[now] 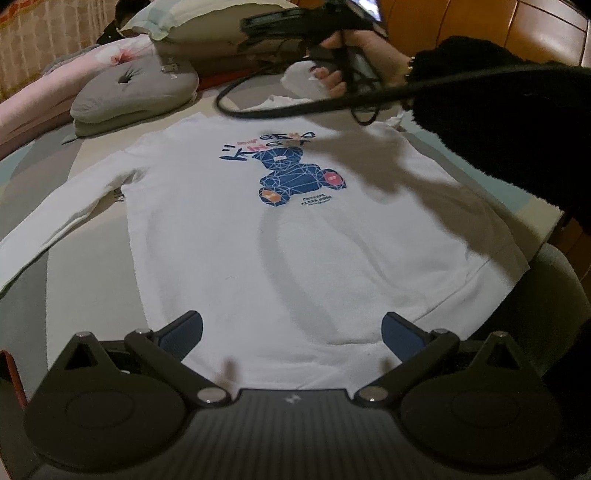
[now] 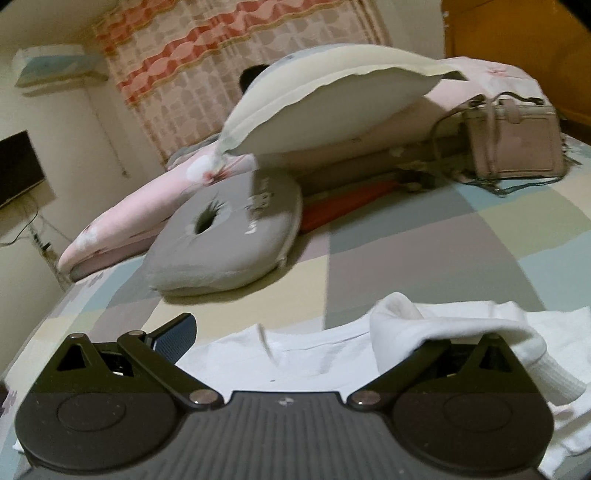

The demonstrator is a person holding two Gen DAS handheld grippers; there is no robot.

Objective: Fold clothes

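A white sweatshirt with a blue bear print lies flat, front up, on the bed. Its left sleeve stretches out to the left. My left gripper is open and empty, just above the sweatshirt's hem. My right gripper is held over the collar end, seen in the left wrist view at the far side. Its jaws stand open. The ribbed cuff of the right sleeve is draped over its right finger and hides that finger.
A grey round cushion lies beyond the collar, with a pale pillow, a pink quilt and a beige handbag behind it. The patchwork bedsheet shows around the sweatshirt. A black cable hangs over the collar.
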